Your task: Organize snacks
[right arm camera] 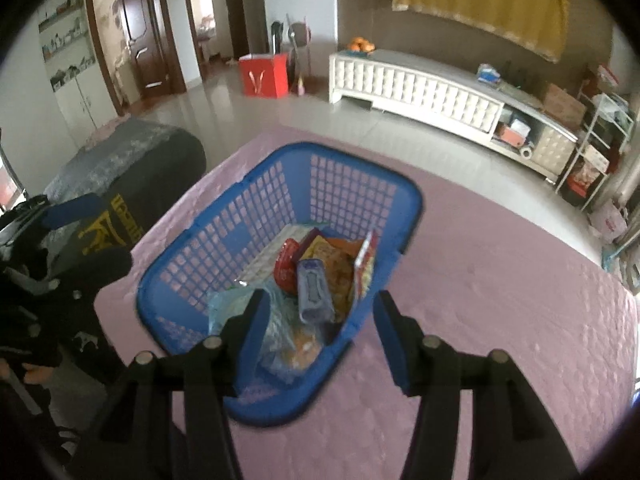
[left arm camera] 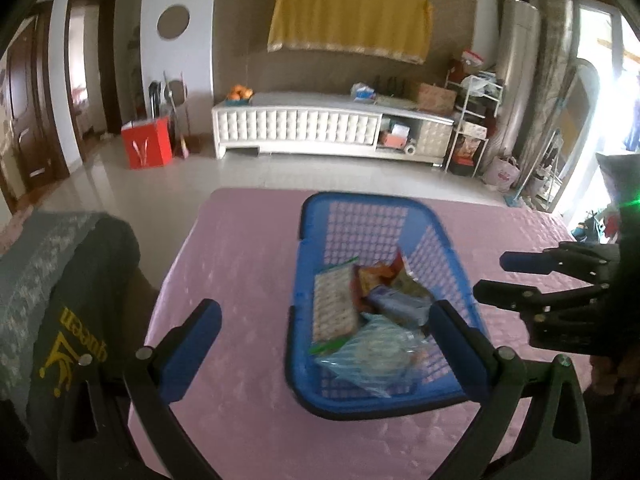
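Blue basket (right arm camera: 224, 240) holds about five snack packets (right arm camera: 316, 296); both grippers' jaws gape, empty.

Motion blur smears the snack packets (right arm camera: 316, 280) in the blue basket (left arm camera: 452, 256) so no label reads, the left gripper (left arm camera: 324, 328) hides the basket's near corner, and the bench's (left arm camera: 240, 260) near edge is cut off.

Blue basket (right arm camera: 224, 248) with a grid of square openings, on a pale pink quilted cloth (right arm camera: 500, 320). Inside: a purple packet (right arm camera: 314, 296), a clear light-blue striped bag (left arm camera: 372, 354) and red-and-orange wrappers (right arm camera: 288, 266) (print blurred). Gripper pads (right arm camera: 394, 340) blue on black arms.
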`<state>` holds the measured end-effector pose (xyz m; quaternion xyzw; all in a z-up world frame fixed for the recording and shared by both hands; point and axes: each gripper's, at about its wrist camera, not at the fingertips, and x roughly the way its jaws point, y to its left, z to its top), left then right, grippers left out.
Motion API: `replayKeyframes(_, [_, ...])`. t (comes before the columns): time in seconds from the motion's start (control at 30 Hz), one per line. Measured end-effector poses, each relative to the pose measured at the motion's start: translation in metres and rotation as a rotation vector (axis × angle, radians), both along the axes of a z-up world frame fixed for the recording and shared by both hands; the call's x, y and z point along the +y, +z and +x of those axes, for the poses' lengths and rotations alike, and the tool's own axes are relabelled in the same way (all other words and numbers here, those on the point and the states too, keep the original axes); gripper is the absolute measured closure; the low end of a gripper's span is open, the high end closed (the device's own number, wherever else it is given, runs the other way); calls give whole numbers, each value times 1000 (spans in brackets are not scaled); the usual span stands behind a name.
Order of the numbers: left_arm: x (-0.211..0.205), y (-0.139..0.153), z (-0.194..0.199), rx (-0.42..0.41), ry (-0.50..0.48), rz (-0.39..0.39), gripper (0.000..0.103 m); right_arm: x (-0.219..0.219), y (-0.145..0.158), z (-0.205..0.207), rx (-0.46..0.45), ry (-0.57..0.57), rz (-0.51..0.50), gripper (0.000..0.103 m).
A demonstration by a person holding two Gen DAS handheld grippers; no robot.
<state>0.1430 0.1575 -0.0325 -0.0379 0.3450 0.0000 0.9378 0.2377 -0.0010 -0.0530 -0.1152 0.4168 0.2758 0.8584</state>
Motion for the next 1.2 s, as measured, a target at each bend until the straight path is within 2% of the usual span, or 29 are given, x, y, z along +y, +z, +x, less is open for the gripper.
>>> replayKeyframes(0.2, [-26, 26, -30, -62, -21, -39, 0, -35, 37, -34, -68, -39, 71, 45])
replayKeyframes(0.33, [-49, 42, -48, -96, -42, -19, 1, -58, 56, -57, -108, -60, 123, 44])
replayKeyframes(0.4, [-61, 50, -56, -111, -56, -16, 0, -66, 64, -67, -133, -70, 135, 38])
replayKeyframes(0.47, [-74, 58, -69, -137, -69, -21, 0, -77, 73, -81, -179, -84, 147, 20])
replayKeyframes(0.67, [-104, 76, -101, -194, -71, -24, 1, -104, 93, -117, -299, -136, 173, 1])
replayKeyframes(0.9, [-130, 92, -126, -229, -91, 31, 0, -126, 104, -144, -388, -192, 181, 0])
replayKeyframes(1.07, [-141, 102, -142, -259, -99, 36, 1, -136, 104, -154, -354, -207, 203, 0])
replayKeyframes(1.2, [-147, 107, -151, -273, -109, 43, 1, -140, 104, -161, -361, -210, 208, 0])
